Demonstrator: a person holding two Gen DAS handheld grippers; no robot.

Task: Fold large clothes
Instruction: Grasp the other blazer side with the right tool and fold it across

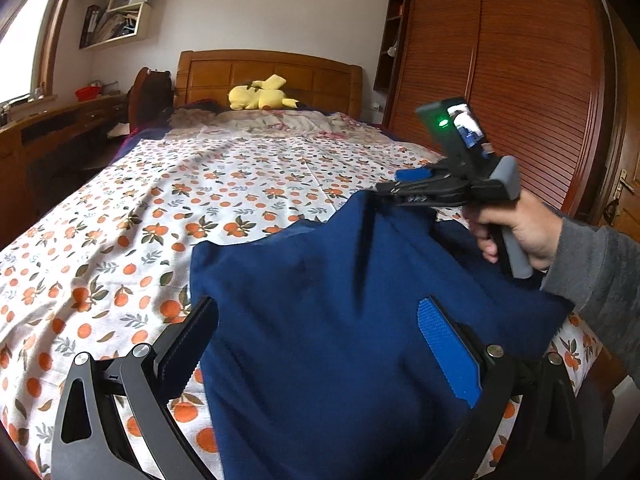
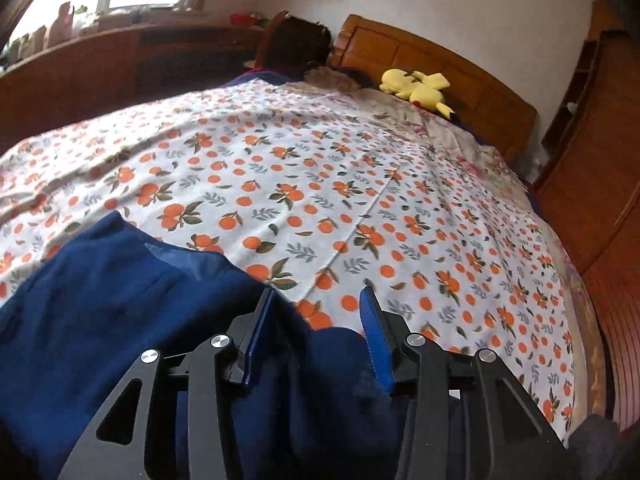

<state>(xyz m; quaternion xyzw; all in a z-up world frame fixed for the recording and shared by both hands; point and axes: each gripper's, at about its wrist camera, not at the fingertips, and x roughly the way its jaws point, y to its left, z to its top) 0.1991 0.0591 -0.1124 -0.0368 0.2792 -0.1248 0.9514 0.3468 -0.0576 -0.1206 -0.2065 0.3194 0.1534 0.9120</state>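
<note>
A dark blue garment (image 1: 320, 300) lies spread on the near part of the bed, its far edge rumpled. My left gripper (image 1: 320, 324) stands open low over it, its fingers (image 1: 444, 344) wide apart with the cloth passing between them untouched. My right gripper (image 1: 390, 184), held by a hand in a grey sleeve, hovers at the garment's far right corner. In the right wrist view that gripper (image 2: 316, 312) is open: the blue garment (image 2: 120, 320) bunches under and between its fingers (image 2: 376, 336), and the pads do not press on it.
The bed carries a white sheet with an orange-fruit print (image 1: 200, 184). A yellow plush toy (image 1: 260, 96) lies by the wooden headboard (image 1: 268, 72). A wooden wardrobe (image 1: 520, 60) stands to the right, and a desk (image 1: 60, 120) and chair to the left.
</note>
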